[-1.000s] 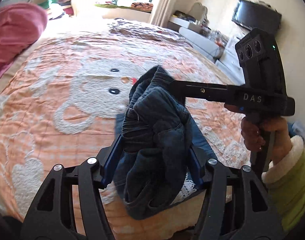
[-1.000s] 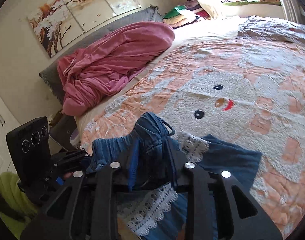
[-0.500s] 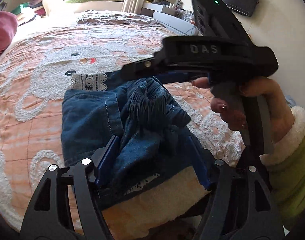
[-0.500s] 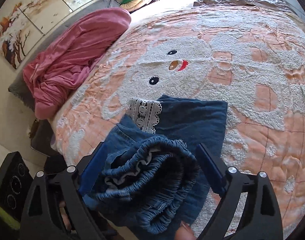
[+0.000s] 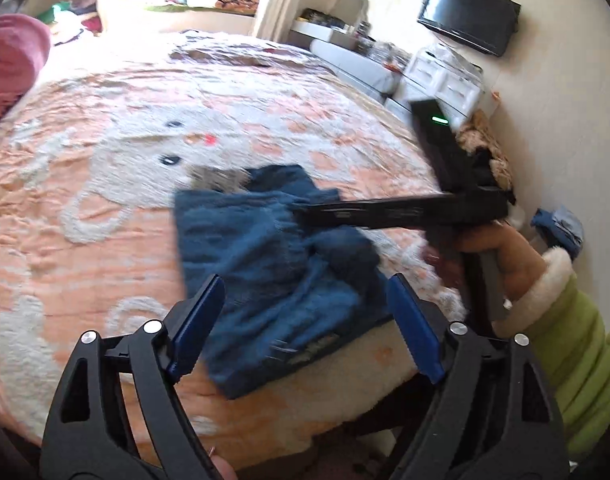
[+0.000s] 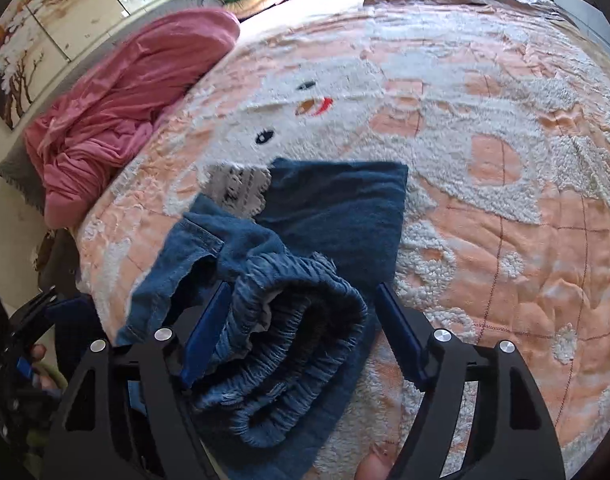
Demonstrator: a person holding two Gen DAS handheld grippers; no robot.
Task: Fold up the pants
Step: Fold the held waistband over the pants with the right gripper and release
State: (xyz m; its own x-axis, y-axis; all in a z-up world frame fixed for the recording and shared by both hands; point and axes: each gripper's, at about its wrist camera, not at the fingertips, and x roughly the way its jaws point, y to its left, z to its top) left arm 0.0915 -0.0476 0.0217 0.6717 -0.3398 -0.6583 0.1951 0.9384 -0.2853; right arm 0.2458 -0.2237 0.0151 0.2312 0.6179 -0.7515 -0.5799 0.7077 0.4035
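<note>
The blue denim pants (image 5: 273, 264) lie folded on the peach bedspread (image 5: 105, 220) near its front edge, with a white lace trim (image 6: 237, 188) at their far corner. My left gripper (image 5: 305, 328) hovers just above their near part. Its jaws are opening and neither pad touches the cloth. In the right wrist view the bunched elastic waistband (image 6: 289, 336) sits between the pads of my right gripper (image 6: 305, 332). These jaws are closing: the left pad brushes the cloth and the right pad stands clear. The right gripper (image 5: 305, 214) also reaches in from the right, held by a hand in a green sleeve.
A pink blanket (image 6: 125, 92) is heaped at the bed's left side by the headboard. A wall TV (image 5: 469, 16), white drawers (image 5: 445, 76) and clutter stand beyond the bed's right edge. Paintings (image 6: 45, 20) hang on the left wall. The bed's front edge drops off just below the pants.
A second ago both grippers held the bunched pants up off the bed. Now the pants lie on the bedspread, both sets of jaws stand wider, and the left pads are off the cloth.
</note>
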